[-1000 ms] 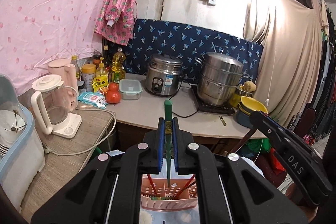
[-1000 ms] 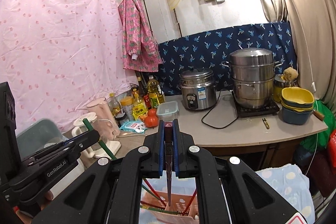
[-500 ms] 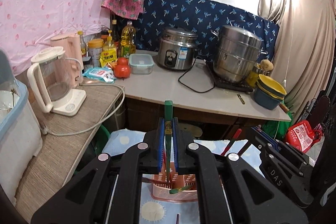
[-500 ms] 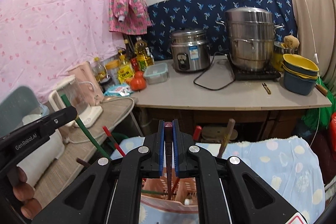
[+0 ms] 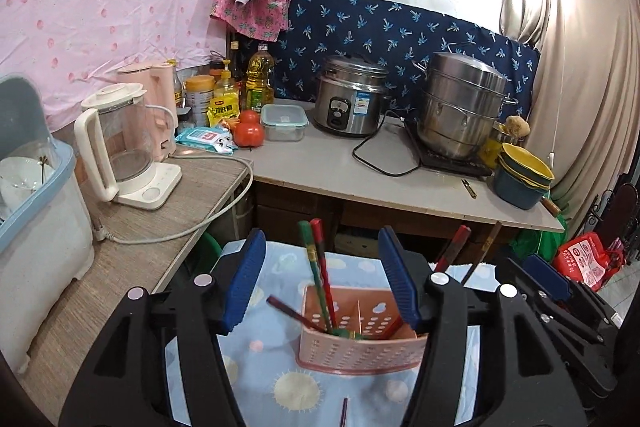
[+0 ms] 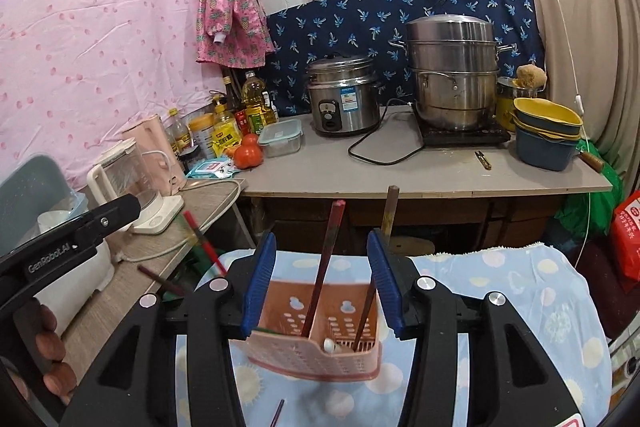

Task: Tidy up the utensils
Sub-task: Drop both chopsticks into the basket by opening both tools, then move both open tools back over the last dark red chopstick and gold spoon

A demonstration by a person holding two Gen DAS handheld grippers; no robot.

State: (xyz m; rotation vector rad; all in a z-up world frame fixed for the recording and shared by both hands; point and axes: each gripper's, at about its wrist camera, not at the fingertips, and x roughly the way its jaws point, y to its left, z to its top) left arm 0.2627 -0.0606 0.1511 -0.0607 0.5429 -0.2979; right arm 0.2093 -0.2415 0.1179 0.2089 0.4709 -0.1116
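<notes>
A pink perforated utensil holder (image 5: 360,343) stands on a blue patterned cloth (image 5: 256,379); it also shows in the right wrist view (image 6: 316,351). Green and red chopsticks (image 5: 318,275) lean in its left compartment. A dark red chopstick (image 6: 324,267) and a brown one (image 6: 380,255) stand in it too. My left gripper (image 5: 322,283) is open and empty just above the holder. My right gripper (image 6: 322,281) is open and empty above it as well. One dark chopstick (image 5: 343,411) lies loose on the cloth in front.
A glass kettle (image 5: 120,155) and a blue dish rack (image 5: 36,195) stand on the wooden counter at the left. A rice cooker (image 5: 348,103), a steel steamer pot (image 5: 460,111), stacked bowls (image 5: 520,179), bottles and tomatoes (image 5: 248,131) sit on the far counter.
Both grippers have opened and let go of their chopsticks, which now stand in the pink holder. Both grippers have lowered toward the holder.
</notes>
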